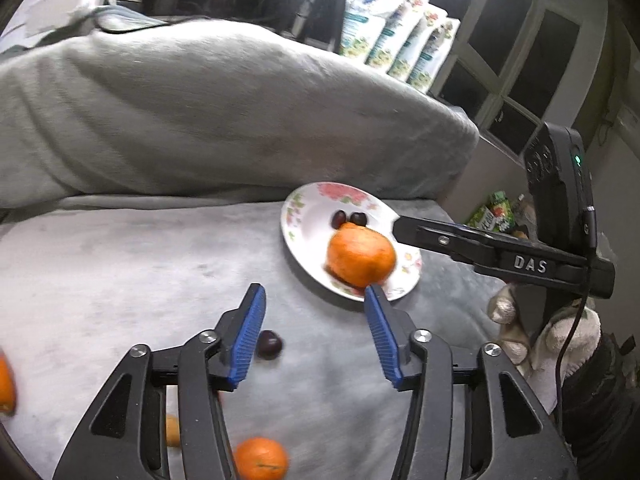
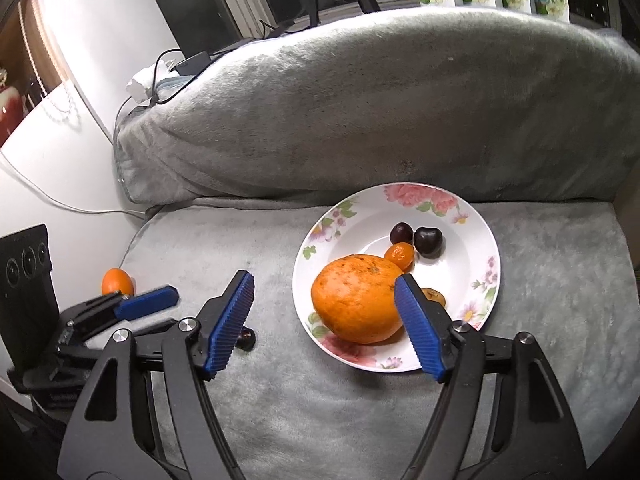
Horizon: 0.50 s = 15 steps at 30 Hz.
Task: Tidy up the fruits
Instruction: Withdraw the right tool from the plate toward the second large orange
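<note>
Both tongs, left and right, standing apart, gripping nothing; hovering over blanket, plate with orange lying just ahead.

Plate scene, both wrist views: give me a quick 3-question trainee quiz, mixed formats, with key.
1. True or false: the large orange lies on the floral plate.
2. Multiple choice: how many dark cherries are on the plate? A) none B) two C) five
3. Fill in: the loose cherry off the plate lies on the grey ____, near the left gripper.

Key: 1 true; 2 B; 3 blanket. Note for trainees: both the left gripper and the right gripper have open jaws holding nothing, and other small oranges are off the plate too.
</note>
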### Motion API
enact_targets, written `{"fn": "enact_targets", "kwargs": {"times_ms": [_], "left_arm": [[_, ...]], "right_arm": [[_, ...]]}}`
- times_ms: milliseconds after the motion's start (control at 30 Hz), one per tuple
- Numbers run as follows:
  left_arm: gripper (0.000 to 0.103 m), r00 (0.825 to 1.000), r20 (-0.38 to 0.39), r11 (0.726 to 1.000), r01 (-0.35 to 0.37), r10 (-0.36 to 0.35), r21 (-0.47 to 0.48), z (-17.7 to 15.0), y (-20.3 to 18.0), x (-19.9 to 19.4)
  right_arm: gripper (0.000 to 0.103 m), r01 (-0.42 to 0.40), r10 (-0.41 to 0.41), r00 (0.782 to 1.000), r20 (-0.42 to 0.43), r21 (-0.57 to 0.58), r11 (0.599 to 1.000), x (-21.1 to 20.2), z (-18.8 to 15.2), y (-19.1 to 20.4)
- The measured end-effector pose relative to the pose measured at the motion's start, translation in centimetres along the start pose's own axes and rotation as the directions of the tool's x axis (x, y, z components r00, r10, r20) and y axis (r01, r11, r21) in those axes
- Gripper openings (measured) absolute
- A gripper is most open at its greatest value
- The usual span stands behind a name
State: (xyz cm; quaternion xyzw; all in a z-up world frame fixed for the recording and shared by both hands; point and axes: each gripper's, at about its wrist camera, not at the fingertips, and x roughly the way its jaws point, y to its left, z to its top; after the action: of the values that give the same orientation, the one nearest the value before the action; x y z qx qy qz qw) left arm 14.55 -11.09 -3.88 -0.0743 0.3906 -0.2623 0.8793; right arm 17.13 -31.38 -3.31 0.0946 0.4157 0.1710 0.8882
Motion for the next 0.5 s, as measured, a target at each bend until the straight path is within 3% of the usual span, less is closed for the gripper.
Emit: {"fn": "enact_targets", "kwargs": {"times_ms": [333, 400, 500], "left_arm": [[0.051, 0.989, 0.090, 0.992, -0.116, 0.120, -0.046, -1.4, 4.3, -4.5], [0.052, 0.983, 0.100, 0.988, -0.147, 0.151, -0.048, -1.9, 4.9, -5.3], [0.055, 0.977, 0.110, 0.983, -0.177, 0.182, -0.057, -2.7, 5.8, -6.6]], "right_arm": [[0.076, -0.003, 0.008, 0.998, 0.059, -0.079, 0.997, -0.7, -1.1, 2.7], [0.083, -0.013, 0.019, 0.998, 0.066, -0.089, 0.996, -0.8, -1.3, 3.2], [0.085, -0.033, 0.040, 0.996, 0.075, -0.103, 0.994, -0.8, -1.5, 4.0]]}}
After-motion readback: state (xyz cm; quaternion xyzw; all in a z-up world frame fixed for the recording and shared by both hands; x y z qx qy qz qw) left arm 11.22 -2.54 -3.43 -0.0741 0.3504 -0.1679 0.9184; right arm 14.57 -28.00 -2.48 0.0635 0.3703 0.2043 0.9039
